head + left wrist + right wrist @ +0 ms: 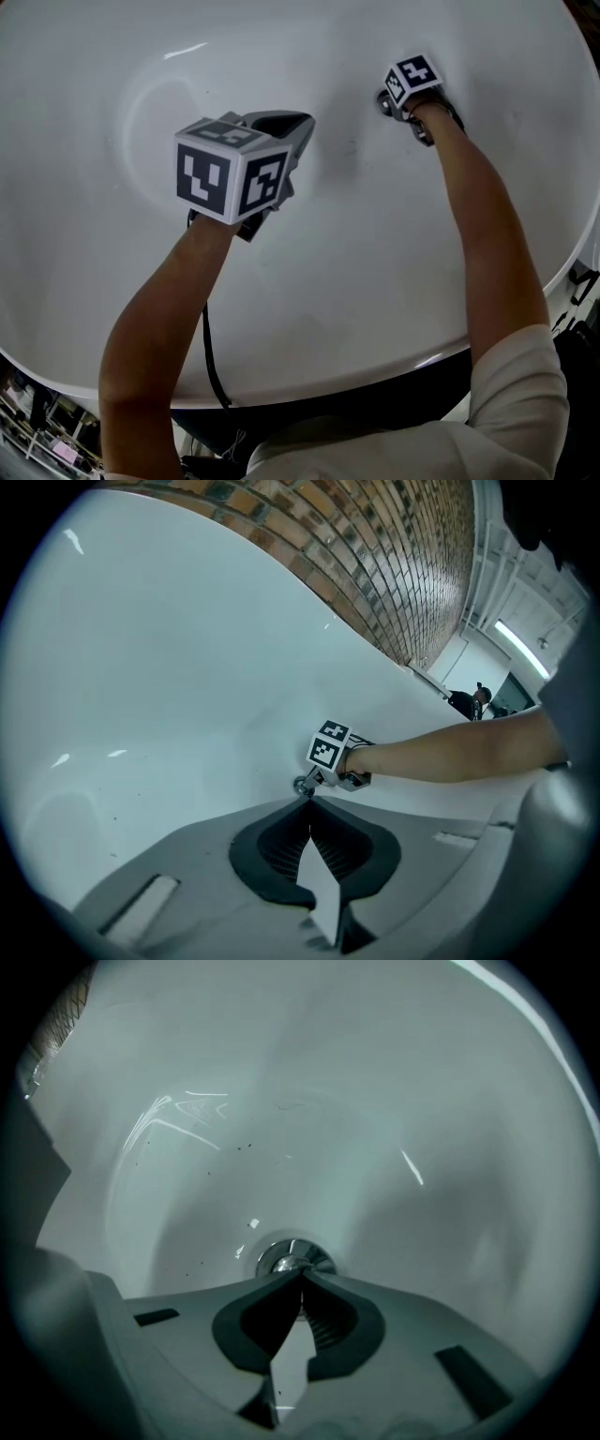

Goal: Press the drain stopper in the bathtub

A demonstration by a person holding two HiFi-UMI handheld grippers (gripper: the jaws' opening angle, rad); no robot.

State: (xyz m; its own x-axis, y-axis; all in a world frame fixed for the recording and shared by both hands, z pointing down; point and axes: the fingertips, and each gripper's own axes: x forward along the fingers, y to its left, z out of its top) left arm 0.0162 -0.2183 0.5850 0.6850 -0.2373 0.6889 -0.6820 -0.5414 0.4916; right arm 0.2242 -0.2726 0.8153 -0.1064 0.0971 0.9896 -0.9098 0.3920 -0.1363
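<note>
The round chrome drain stopper sits in the floor of the white bathtub. My right gripper is shut, and its closed tips rest on the stopper's near edge with nothing held. In the head view the right gripper reaches deep into the tub and covers most of the stopper. My left gripper hovers shut and empty over the tub's middle, well left of the drain. The left gripper view shows its own closed tips pointing toward the right gripper and the stopper.
The tub's curved walls rise all round, with its front rim near me. A black cable hangs from the left gripper over that rim. Behind the tub stands a brick wall, and a person is far off.
</note>
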